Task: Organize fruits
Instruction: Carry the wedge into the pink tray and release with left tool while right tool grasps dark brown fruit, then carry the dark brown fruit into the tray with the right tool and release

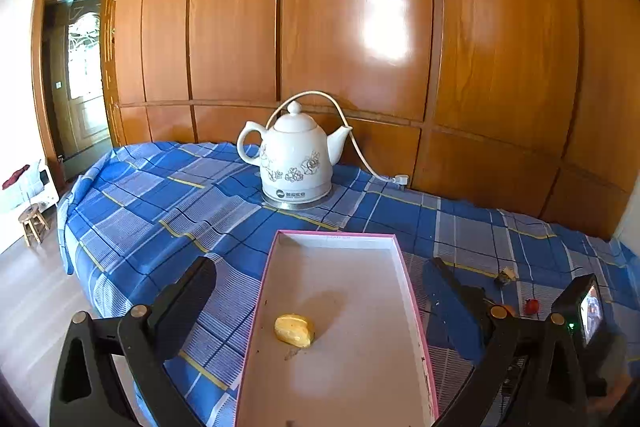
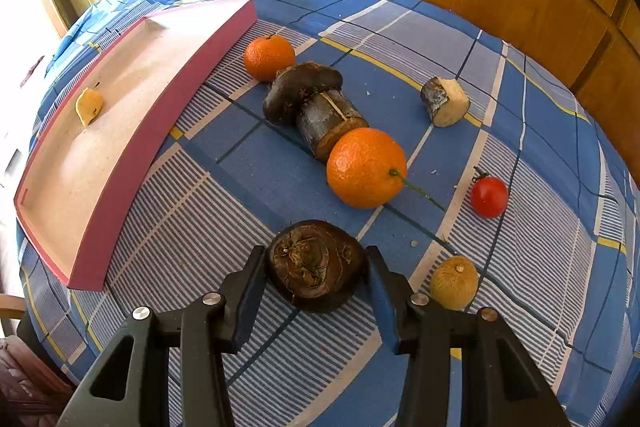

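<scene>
The right tool [image 2: 316, 269] clamps a dark brown water chestnut [image 2: 316, 267] near the desk's front edge, with bare plaid cloth [image 2: 180, 227] between it and the pink tray [image 2: 116, 183] to its left. The left tool [image 1: 320, 291] gapes wide over that tray, which holds one yellow piece [image 1: 294, 330] — oranges [image 2: 366, 167], a cherry tomato [image 2: 489, 197] and cut stalks crowd the cloth ahead, a white kettle [image 1: 296, 159] standing by the wooden wall.

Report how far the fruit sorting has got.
Done: one yellow fruit piece lies in the pink tray. In hand: the right hand-held gripper has its fingers on both sides of a dark brown fruit on the tablecloth. Left: two oranges, the cherry tomato and others. The left hand-held gripper is open over the tray.
</scene>
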